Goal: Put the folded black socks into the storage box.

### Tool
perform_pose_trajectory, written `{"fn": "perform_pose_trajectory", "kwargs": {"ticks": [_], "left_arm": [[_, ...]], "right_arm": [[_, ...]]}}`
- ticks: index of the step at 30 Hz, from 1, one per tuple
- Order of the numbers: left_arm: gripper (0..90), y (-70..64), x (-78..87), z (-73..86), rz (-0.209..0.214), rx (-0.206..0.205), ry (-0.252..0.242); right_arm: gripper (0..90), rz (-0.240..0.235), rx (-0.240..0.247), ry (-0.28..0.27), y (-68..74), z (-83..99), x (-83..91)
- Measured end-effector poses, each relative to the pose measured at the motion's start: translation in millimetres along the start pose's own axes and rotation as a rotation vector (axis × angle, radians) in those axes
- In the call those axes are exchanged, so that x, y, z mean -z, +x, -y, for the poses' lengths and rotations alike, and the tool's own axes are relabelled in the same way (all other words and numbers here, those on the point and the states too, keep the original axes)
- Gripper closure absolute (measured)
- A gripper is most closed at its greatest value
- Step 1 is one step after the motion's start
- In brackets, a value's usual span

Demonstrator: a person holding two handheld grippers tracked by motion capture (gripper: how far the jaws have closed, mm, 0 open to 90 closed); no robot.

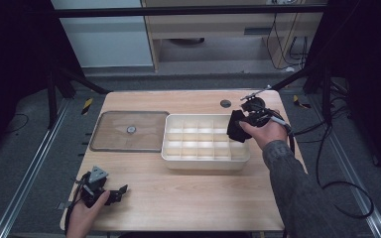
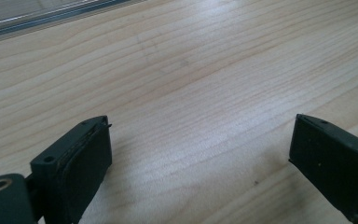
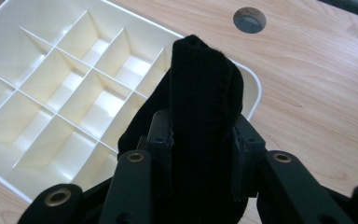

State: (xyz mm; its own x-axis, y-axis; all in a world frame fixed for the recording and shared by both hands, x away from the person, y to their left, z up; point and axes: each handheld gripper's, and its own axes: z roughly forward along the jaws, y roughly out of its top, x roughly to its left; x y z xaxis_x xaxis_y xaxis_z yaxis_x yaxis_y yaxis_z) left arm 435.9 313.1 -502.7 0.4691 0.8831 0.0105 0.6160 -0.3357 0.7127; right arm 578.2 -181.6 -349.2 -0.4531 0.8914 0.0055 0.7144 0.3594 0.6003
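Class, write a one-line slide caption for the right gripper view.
Right gripper clamps a black folded cloth above the divided cream tray.

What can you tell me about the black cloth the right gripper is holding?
The black cloth looks like a soft knit fabric, folded or rolled into a thick band with fine ribbing on its face. It stands roughly upright, clamped between the jaws of the right gripper, its rounded top free above them. It hangs over the right end of the cream divided tray, whose compartments look empty. Apart from the gripper, I cannot tell whether it touches the tray.
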Motion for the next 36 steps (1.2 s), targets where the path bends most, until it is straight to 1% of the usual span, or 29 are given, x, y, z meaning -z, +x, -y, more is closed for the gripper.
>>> {"fn": "perform_pose_trajectory", "kwargs": {"ticks": [1, 4, 6, 7, 8, 10, 12, 14, 17, 19, 21, 25, 27, 29, 33, 36], "left_arm": [[5.1, 1.0, -0.4, -0.6, 0.0, -0.007, 0.006], [4.6, 5.4, -0.6, -0.2, 0.01, -0.005, 0.018], [4.5, 8.2, -0.2, 1.0, 0.012, 0.013, 0.009], [4.6, 9.2, 0.2, 1.2, 0.014, 0.012, 0.011], [4.5, 9.9, 0.4, 1.5, 0.013, 0.018, 0.005], [4.6, 11.0, 0.5, 2.1, 0.009, 0.022, 0.007], [4.5, 12.7, 0.6, 3.3, 0.005, 0.017, 0.014], [4.4, 13.5, 1.0, 4.5, -0.002, 0.026, 0.008], [4.1, 14.0, 1.7, 6.4, -0.009, 0.018, 0.004], [4.0, 12.7, 1.4, 7.6, -0.016, 0.008, 0.0], [3.1, 11.8, 1.1, 8.3, -0.02, 0.006, -0.003], [2.8, 13.1, 1.8, 9.3, -0.013, -0.001, -0.006], [2.7, 13.1, 2.1, 9.6, -0.013, -0.002, -0.005], [2.4, 12.7, 1.9, 9.7, -0.017, -0.003, -0.005], [2.0, 12.8, 1.9, 9.7, -0.015, -0.003, -0.004], [2.0, 12.7, 2.2, 10.1, -0.014, -0.002, -0.005]], "right_arm": [[66.5, 0.003, -0.002, 0.005, 0.9, -0.2, -1.4], [66.5, 0.011, 0.006, 0.013, 3.7, -0.5, -4.1], [66.4, 0.008, 0.006, 0.018, 4.9, 0.0, -5.8], [66.5, 0.005, 0.004, 0.022, 5.4, 0.0, -6.9], [66.5, 0.006, 0.005, 0.025, 5.7, -0.2, -7.7], [66.4, 0.009, 0.008, 0.027, 6.2, -0.4, -8.5], [66.4, 0.015, 0.008, 0.027, 8.3, 0.3, -7.1], [66.5, 0.014, 0.014, 0.028, 10.2, 2.9, -5.1], [66.5, 0.027, 0.016, 0.038, 12.5, 8.0, -2.8], [66.5, 0.047, 0.023, 0.045, 13.3, 10.8, -1.8], [66.5, 0.047, 0.019, 0.054, 13.5, 13.7, -1.9], [66.4, 0.048, 0.019, 0.071, 15.9, 19.0, -3.9], [66.4, 0.051, 0.01, 0.089, 17.1, 22.6, -5.9], [66.4, 0.05, 0.003, 0.091, 17.5, 24.8, -6.8], [66.5, 0.057, 0.011, 0.097, 20.2, 27.7, -7.2], [66.4, 0.066, 0.015, 0.116, 22.1, 28.6, -7.6]]}}
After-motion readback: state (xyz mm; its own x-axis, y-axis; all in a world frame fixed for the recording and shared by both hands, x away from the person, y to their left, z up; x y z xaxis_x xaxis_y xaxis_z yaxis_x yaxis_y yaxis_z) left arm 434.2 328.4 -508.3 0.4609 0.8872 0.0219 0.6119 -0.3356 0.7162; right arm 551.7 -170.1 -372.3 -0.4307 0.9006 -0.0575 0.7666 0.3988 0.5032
